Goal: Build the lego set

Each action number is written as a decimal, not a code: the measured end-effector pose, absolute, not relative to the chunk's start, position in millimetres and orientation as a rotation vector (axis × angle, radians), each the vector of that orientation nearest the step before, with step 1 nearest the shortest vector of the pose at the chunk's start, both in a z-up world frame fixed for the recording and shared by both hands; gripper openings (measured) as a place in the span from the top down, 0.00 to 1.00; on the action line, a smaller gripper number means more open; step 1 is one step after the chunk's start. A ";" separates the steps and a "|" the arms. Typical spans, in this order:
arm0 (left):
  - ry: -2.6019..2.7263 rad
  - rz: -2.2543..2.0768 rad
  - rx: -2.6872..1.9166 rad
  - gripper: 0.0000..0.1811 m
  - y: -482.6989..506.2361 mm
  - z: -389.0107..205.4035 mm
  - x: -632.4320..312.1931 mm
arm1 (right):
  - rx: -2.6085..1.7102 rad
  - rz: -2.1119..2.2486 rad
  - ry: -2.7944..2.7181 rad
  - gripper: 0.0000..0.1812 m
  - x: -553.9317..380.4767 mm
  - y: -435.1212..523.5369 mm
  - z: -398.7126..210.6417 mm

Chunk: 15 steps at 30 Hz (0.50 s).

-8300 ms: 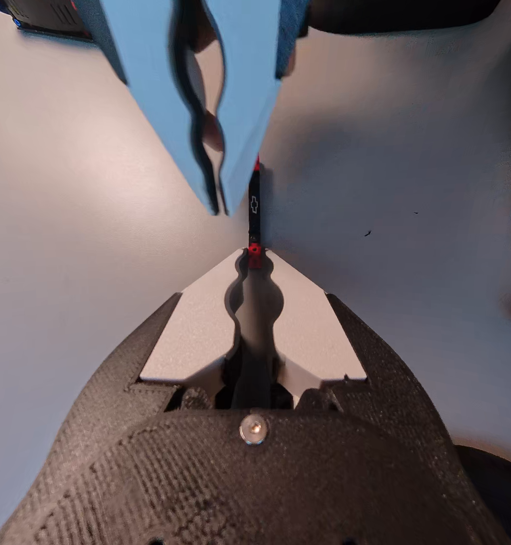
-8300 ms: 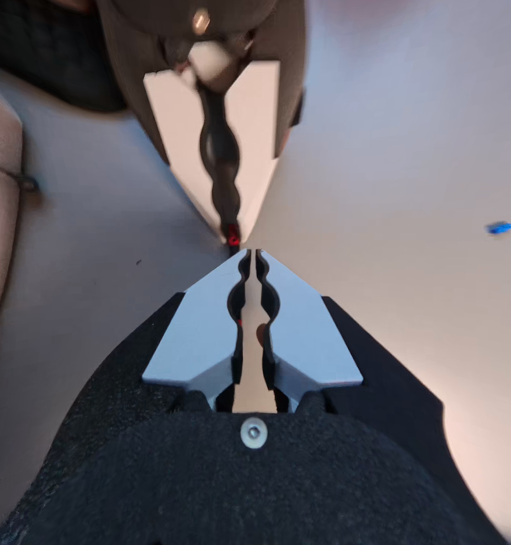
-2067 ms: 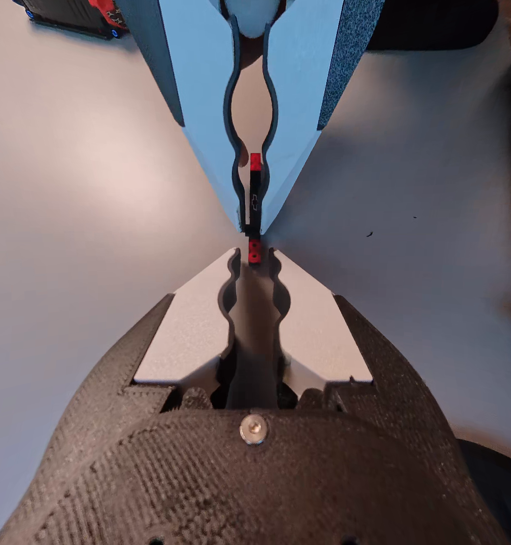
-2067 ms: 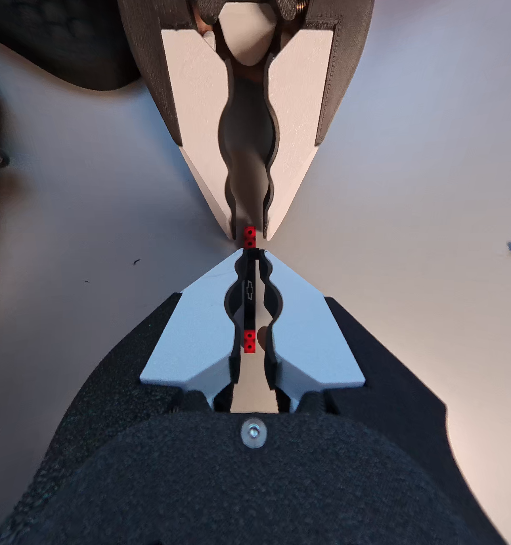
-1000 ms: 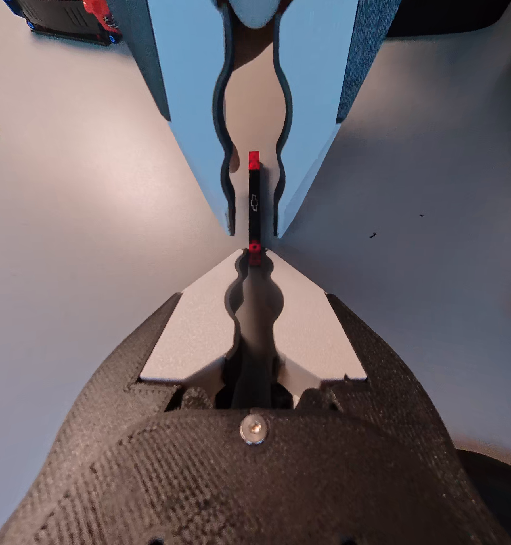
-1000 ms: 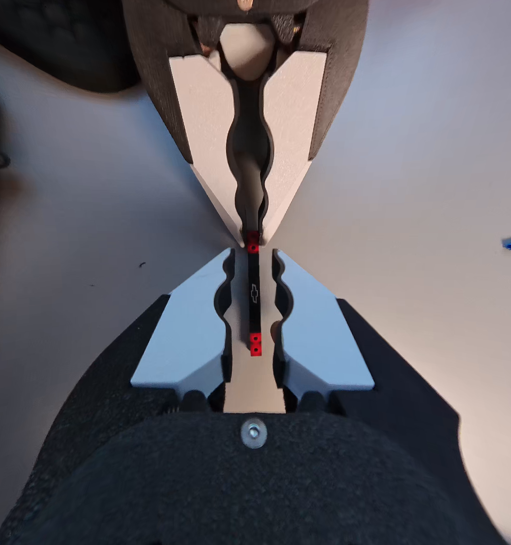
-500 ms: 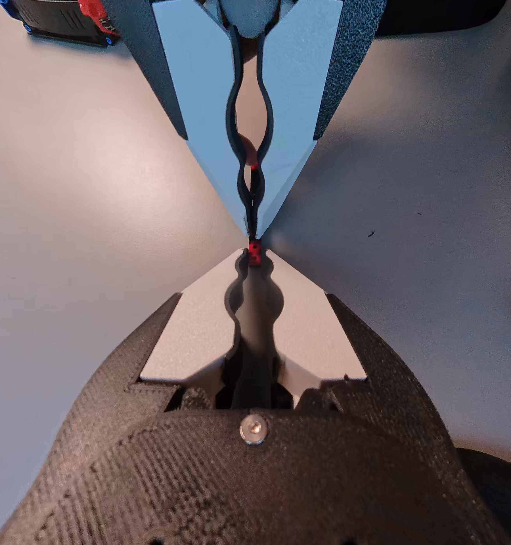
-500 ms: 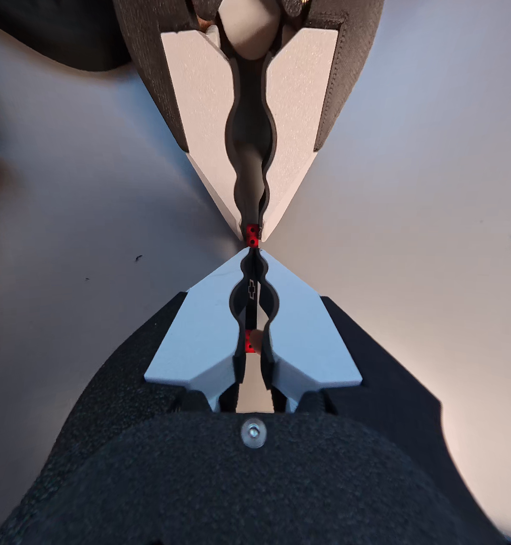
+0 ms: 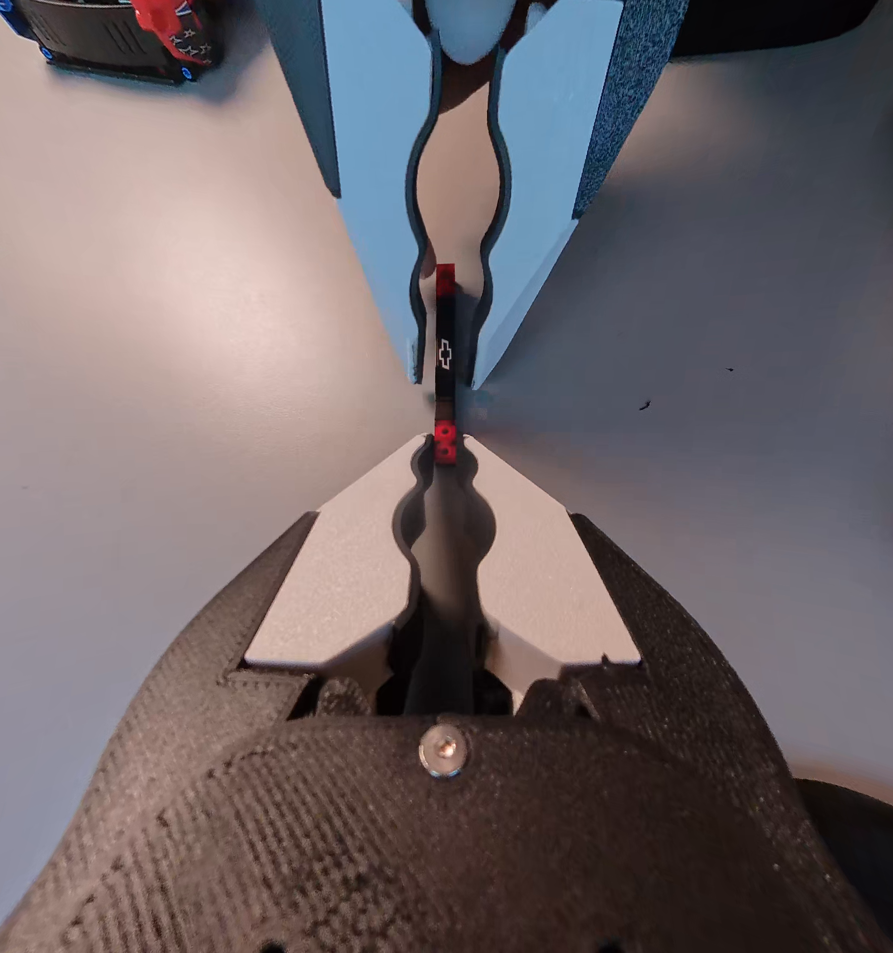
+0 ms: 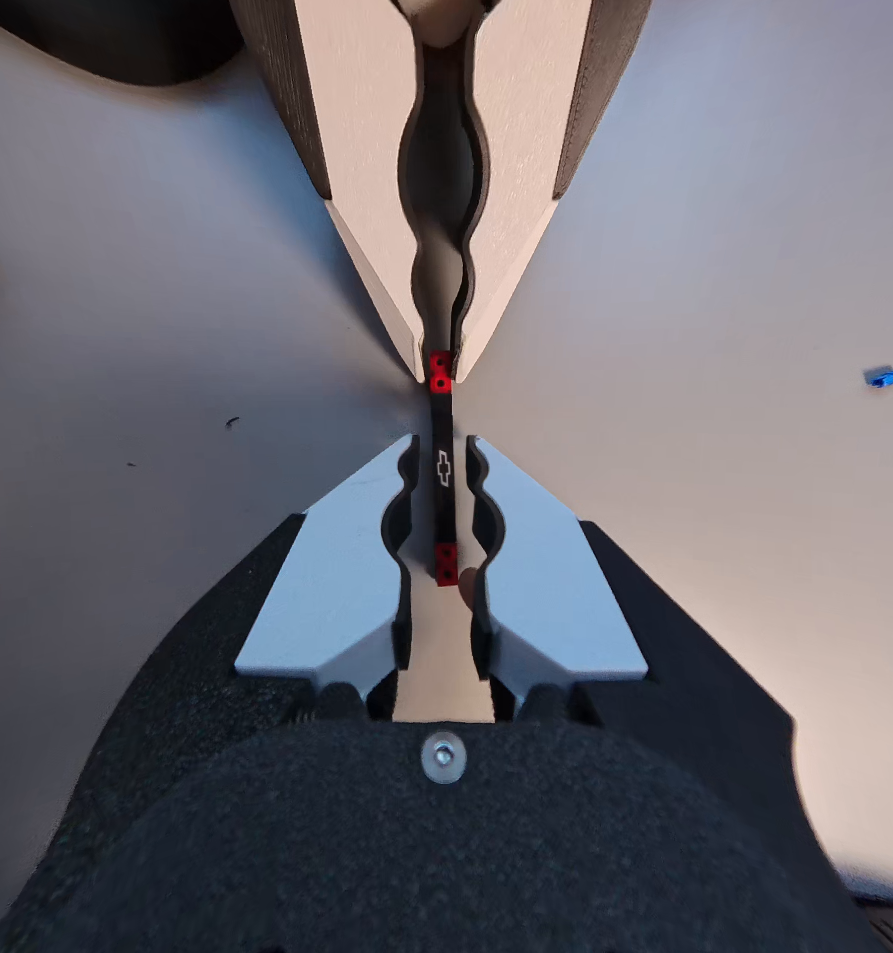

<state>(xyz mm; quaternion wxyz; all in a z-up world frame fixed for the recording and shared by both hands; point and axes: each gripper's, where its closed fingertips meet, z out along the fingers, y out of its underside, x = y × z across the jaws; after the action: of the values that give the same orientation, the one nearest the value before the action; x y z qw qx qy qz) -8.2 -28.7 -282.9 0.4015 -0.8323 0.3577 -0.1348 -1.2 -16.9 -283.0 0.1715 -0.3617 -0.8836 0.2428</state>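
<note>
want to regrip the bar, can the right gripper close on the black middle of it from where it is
Probably yes. The right gripper is open, its fingers on either side of the black bar with nothing between. The left gripper pinches only the far red end.

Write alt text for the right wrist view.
The right gripper, jaws open, straddles a thin black lego strip with red ends; the left gripper opposite pinches its far red end above a pale table.
</note>
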 end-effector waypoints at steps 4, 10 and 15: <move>0.893 -0.341 -2.103 0.97 -28.7 -282.8 -8.2 | -0.994 0.707 -2.538 0.96 -4.0 -21.5 -286.1; 0.899 -0.309 -2.097 0.93 -26.4 -283.6 -6.1 | -0.907 0.720 -2.584 0.97 -5.6 -25.4 -286.2; 0.932 -0.320 -2.086 0.96 -28.0 -283.9 -0.6 | -0.811 0.724 -2.573 0.97 -6.1 -28.5 -285.6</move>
<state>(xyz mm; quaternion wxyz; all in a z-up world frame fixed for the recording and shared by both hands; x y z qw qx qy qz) -0.6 -28.0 -283.9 0.4050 -0.8267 0.3694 -0.1269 -6.1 -28.5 -285.6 0.1734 -0.2861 -0.9071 0.2553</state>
